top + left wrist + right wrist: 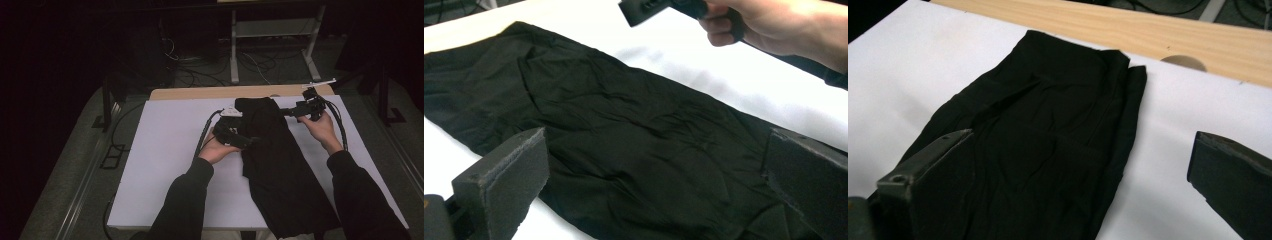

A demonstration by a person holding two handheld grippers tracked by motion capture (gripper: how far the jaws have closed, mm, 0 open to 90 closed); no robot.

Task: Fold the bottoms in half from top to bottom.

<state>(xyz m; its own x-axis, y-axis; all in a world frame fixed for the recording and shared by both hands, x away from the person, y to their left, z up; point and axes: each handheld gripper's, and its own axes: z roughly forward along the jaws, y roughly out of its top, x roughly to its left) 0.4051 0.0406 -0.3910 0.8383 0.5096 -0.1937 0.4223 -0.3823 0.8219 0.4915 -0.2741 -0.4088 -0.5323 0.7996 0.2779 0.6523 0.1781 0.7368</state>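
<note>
White table point(165, 150) under us bears black trousers point(280, 165), hem cut off below; our left gripper point(654, 185) and right gripper point(1078, 175) gape wide.

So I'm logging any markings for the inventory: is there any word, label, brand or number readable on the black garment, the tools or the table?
None can be read: the black garment shows no tag or print, the left tool and right tool bear no legible marking, and the white table cover is blank.

Dark long sleeves point(186, 200) on both forearms, hands bare. Left gripper point(248, 141) black, white-grey plate on top, black cable trailing. Right gripper point(288, 113) black, looped black cable. Jaw pads dark foam, edges rough.
</note>
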